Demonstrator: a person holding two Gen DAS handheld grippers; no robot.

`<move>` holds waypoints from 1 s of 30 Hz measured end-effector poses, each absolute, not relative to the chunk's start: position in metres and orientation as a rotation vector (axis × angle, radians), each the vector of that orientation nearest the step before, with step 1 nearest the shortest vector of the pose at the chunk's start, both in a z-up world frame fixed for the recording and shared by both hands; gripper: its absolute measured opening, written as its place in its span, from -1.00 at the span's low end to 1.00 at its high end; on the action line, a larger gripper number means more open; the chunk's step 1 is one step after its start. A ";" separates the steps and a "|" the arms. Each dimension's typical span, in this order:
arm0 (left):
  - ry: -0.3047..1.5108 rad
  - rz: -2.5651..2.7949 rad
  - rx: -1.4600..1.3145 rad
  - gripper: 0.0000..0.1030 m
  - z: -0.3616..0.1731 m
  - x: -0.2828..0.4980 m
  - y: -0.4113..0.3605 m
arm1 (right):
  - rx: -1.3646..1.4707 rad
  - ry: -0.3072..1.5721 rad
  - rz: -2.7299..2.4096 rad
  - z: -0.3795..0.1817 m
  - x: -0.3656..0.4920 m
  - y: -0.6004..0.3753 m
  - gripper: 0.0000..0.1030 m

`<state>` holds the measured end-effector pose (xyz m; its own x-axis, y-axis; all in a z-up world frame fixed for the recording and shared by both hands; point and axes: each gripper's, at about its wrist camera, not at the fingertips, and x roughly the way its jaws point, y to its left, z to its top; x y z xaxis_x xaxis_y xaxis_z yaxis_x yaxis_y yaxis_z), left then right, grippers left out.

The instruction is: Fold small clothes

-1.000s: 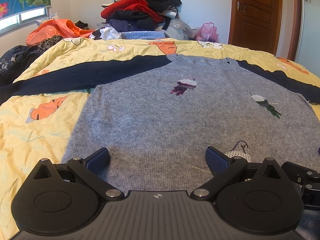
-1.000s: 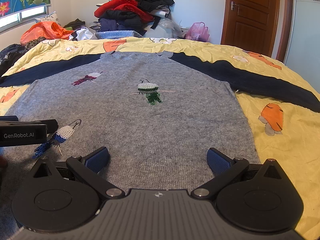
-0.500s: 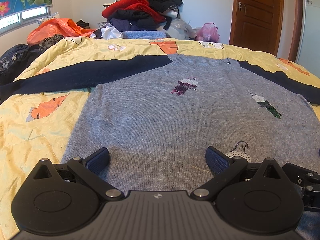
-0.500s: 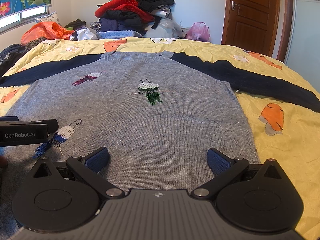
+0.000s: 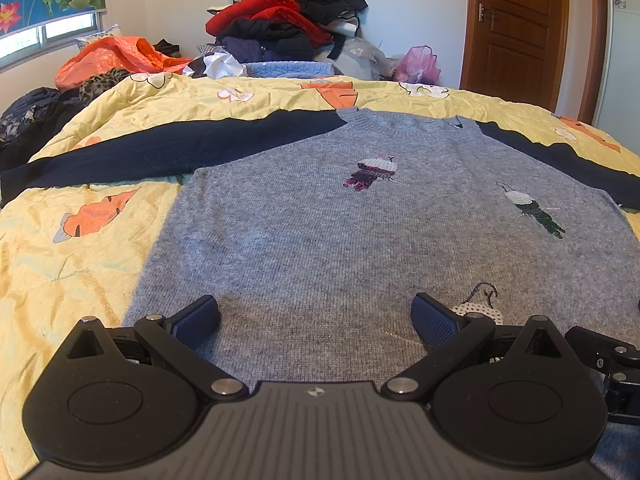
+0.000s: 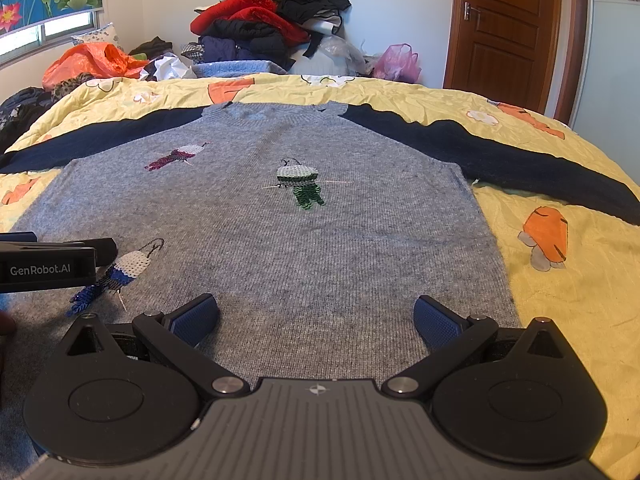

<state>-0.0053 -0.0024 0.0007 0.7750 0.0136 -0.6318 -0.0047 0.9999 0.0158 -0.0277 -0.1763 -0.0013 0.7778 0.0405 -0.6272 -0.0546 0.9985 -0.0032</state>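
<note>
A grey knit sweater (image 5: 340, 240) with navy sleeves (image 5: 168, 152) and small sequin bird figures lies flat, face up, on a yellow quilt (image 5: 60, 248). It also shows in the right wrist view (image 6: 280, 240), with its right navy sleeve (image 6: 500, 160) spread out. My left gripper (image 5: 316, 320) is open, low over the sweater's hem on its left half. My right gripper (image 6: 316, 320) is open over the hem on the right half. The left gripper's side (image 6: 48, 266) shows at the left edge of the right wrist view.
A pile of red and black clothes (image 5: 280, 24) stands behind the bed. An orange bag (image 5: 116, 60) and dark clothes lie at the far left. A pink bag (image 5: 416, 64) sits near a brown wooden door (image 5: 516, 28).
</note>
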 end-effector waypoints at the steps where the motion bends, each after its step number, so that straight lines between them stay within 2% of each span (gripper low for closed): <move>1: 0.684 0.010 0.014 1.00 0.001 -0.005 -0.002 | -0.021 0.678 0.052 -0.001 -0.028 -0.176 1.00; 7: 0.684 0.010 0.014 1.00 0.001 -0.005 -0.003 | -0.020 0.690 0.075 0.000 -0.026 -0.177 1.00; 11: 0.684 0.010 0.014 1.00 0.001 -0.005 -0.003 | 0.052 0.736 0.202 0.028 0.004 -0.198 1.00; 16: 0.684 0.010 0.012 1.00 0.000 -0.005 -0.002 | 0.246 0.635 0.196 0.079 0.039 -0.269 1.00; 19: 0.685 0.009 0.011 1.00 0.000 -0.005 -0.002 | 0.419 0.571 0.116 0.091 0.055 -0.342 0.99; 20: 0.685 0.009 0.011 1.00 0.000 -0.005 -0.002 | 0.481 0.549 0.071 0.090 0.058 -0.367 0.96; 23: 0.685 0.009 0.010 1.00 0.000 -0.005 -0.002 | 0.670 0.498 -0.099 0.080 0.056 -0.443 0.68; 30: 0.685 0.009 0.010 1.00 0.000 -0.005 -0.002 | 1.121 0.309 -0.412 0.023 -0.004 -0.557 0.63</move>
